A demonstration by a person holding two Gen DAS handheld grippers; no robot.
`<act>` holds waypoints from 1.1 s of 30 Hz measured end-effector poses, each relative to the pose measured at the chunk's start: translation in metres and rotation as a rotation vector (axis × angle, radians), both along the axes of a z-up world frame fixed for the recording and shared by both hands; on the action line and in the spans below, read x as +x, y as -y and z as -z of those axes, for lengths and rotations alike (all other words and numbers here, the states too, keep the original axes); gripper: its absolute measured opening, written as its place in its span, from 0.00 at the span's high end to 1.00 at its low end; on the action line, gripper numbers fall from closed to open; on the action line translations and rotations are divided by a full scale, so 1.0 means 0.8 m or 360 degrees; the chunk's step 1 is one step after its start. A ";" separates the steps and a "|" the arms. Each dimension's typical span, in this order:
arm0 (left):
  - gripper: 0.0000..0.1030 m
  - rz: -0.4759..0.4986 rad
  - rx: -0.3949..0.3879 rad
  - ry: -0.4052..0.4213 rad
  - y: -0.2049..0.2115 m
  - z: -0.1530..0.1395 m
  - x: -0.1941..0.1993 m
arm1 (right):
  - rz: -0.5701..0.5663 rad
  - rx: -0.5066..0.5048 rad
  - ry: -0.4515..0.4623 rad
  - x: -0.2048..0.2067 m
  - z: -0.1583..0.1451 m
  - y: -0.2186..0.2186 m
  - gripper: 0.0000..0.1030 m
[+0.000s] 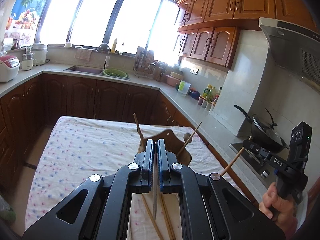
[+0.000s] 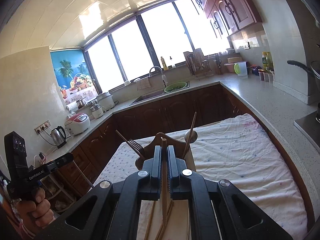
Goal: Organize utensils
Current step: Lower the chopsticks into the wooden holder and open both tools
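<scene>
Chopstick [image 2: 164, 172] clamped in the right gripper [image 2: 164, 150], thin metal utensil [image 1: 154, 198] pinched in the left gripper [image 1: 155, 143]; wooden holder [image 2: 160, 138] waits just ahead, needing steady downward insertion.

Matte black left gripper [image 1: 155, 148], blue-padded inner fingers [image 1: 160, 150], round silver pivot screws. Matte black right gripper [image 2: 164, 156] similar; white "DAS" and "GenRobot.AI" lettering. Bare-skinned hands [image 1: 275, 202]; possibly a pink-striped sleeve.
</scene>
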State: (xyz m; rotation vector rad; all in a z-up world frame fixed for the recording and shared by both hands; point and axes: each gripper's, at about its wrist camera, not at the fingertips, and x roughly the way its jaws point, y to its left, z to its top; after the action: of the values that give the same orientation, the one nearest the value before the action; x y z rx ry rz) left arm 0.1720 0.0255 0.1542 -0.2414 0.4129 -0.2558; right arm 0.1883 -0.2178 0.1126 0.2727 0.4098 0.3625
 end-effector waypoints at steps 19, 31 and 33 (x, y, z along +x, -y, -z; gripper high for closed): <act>0.97 -0.0200 -0.0040 0.0211 0.015 -0.036 0.128 | 0.0183 0.0020 0.0271 0.105 -0.059 -0.005 0.95; 0.97 -0.0234 -0.0033 0.0045 0.022 0.058 0.157 | 0.0255 -0.0017 0.0122 0.137 0.031 -0.009 0.95; 0.97 -0.0225 -0.0023 0.0010 0.024 0.069 0.160 | 0.0247 -0.0017 0.0088 0.139 0.041 -0.011 0.95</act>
State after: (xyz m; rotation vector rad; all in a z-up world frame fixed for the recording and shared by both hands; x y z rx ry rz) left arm 0.2998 0.0063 0.0993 -0.2828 0.3859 -0.1210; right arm 0.2997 -0.2092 0.0801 0.2817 0.3337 0.2155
